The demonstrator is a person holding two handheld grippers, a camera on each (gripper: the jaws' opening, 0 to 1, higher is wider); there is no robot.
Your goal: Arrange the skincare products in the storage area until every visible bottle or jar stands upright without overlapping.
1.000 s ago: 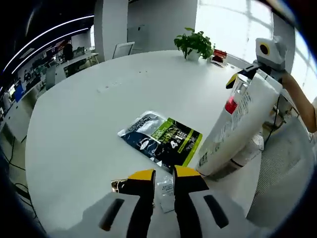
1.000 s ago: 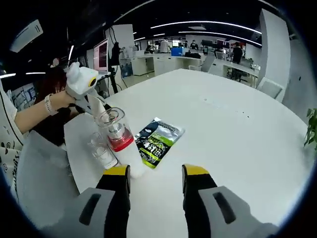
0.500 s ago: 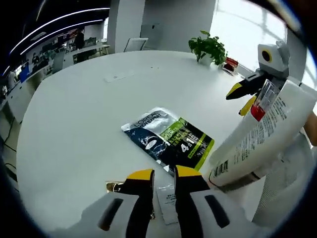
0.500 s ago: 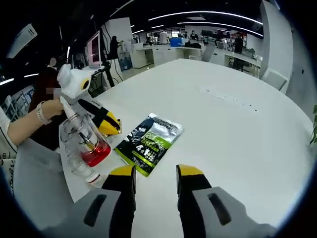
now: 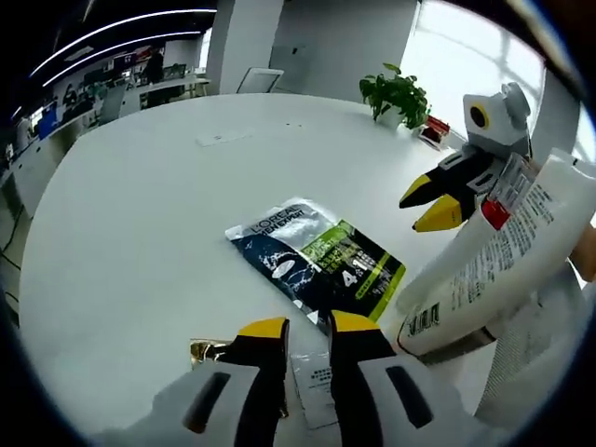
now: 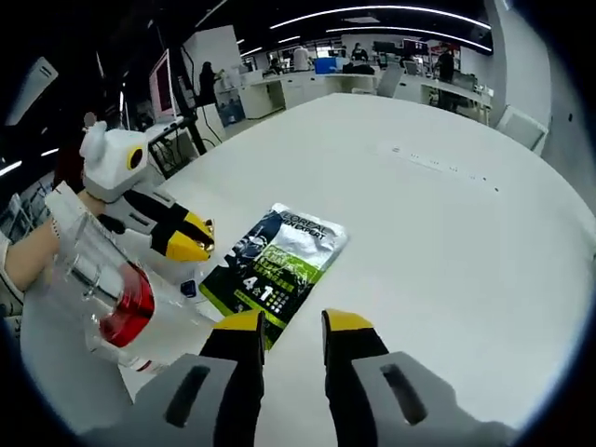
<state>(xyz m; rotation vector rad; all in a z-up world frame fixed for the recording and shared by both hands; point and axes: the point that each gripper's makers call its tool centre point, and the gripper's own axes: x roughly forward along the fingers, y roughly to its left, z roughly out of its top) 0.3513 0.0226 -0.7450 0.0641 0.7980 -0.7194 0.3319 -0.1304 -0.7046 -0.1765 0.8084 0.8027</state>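
I've tipped the white tube (image 5: pixel 498 256) from near upright to a steep lean, its red-collared clear cap (image 6: pixel 107 298) now low toward the table's (image 6: pixel 447 233) near edge. My right gripper (image 6: pixel 289 326) has narrowed its jaws.

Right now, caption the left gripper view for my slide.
Left tool over a small sachet, foil pouch ahead, white tube leaning at right.

Count: one white tube (image 5: pixel 484 270), one foil sachet (image 5: pixel 317 261), one small paper packet (image 5: pixel 312 386), one potted plant (image 5: pixel 396 93), two claws.
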